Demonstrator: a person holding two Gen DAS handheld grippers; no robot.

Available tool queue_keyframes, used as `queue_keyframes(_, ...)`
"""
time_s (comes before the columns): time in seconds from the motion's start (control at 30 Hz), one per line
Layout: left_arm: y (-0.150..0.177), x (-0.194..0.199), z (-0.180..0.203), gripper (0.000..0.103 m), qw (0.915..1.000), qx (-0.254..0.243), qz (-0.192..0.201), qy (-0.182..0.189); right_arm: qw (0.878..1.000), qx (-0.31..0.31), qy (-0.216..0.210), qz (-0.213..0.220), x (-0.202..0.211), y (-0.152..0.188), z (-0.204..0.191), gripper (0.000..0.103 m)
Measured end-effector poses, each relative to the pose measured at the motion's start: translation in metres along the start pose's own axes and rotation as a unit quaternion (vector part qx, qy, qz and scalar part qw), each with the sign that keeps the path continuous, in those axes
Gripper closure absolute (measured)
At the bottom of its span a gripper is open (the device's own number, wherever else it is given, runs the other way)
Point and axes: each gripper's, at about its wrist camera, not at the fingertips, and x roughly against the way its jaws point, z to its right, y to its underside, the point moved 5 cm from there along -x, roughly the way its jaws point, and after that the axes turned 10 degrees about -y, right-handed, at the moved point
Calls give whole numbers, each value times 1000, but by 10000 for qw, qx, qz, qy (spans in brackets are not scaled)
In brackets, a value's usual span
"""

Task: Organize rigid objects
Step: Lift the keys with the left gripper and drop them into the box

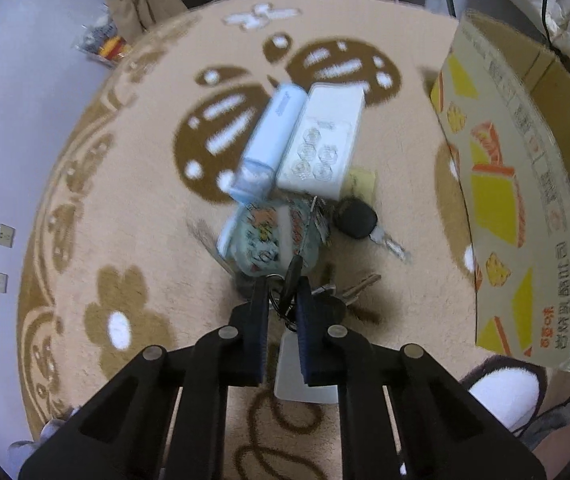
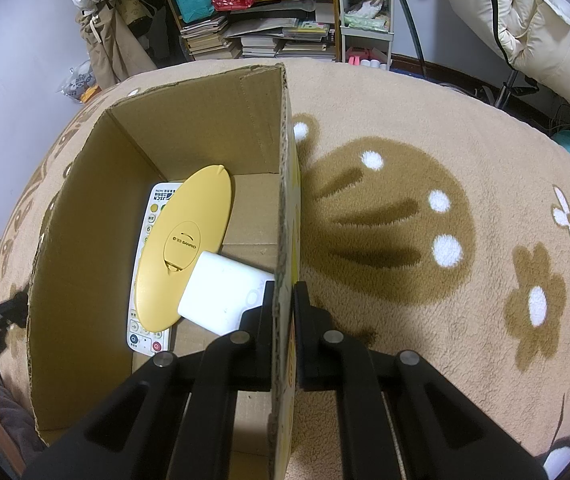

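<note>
In the left wrist view my left gripper point(image 1: 282, 289) is shut on a bunch of keys point(image 1: 291, 280); its ring and a black key head sit between the fingers, and metal blades point(image 1: 359, 285) stick out to the right. Beyond lie a cartoon-printed case point(image 1: 269, 236), a black car key point(image 1: 355, 217), a white box point(image 1: 325, 140) and a pale blue box point(image 1: 273, 132). My right gripper point(image 2: 283, 289) is shut on the cardboard box's wall point(image 2: 285, 184). Inside the box lie a yellow oval item point(image 2: 185, 248), a white remote point(image 2: 147, 320) and a white block point(image 2: 221, 292).
Everything rests on a beige rug point(image 1: 133, 208) with brown patterns. The cardboard box point(image 1: 517, 208) stands at the right of the left wrist view. A fuzzy slipper point(image 1: 501, 392) is at the lower right. Shelves with books point(image 2: 261, 40) and bags line the far wall.
</note>
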Motion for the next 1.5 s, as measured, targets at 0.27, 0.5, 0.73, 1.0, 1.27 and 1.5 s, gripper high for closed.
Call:
queue_keyframes(0.27, -17, 23, -7, 93, 9991, 121, 408, -95, 10000, -2, -1, 1, 0, 0, 0, 95)
queue_keyframes(0.5, -30, 51, -8, 94, 9970, 211, 735, -100, 10000, -3, -3, 1, 0, 0, 0, 95)
queue_keyframes(0.73, -49, 84, -5, 94, 9942, 256, 1046, -54, 10000, -4, -3, 0, 0, 0, 1, 95)
queue_keyframes(1.0, -77, 130, 12, 94, 9891, 226, 1456, 42, 10000, -6, -5, 0, 0, 0, 0, 95)
queue_keyframes(1.27, -107, 175, 40, 94, 9816, 114, 1892, 212, 10000, -7, -6, 0, 0, 0, 0, 95)
queue_keyframes(1.5, -127, 206, 69, 94, 9758, 5, 2157, 367, 10000, -7, -7, -1, 0, 0, 0, 95)
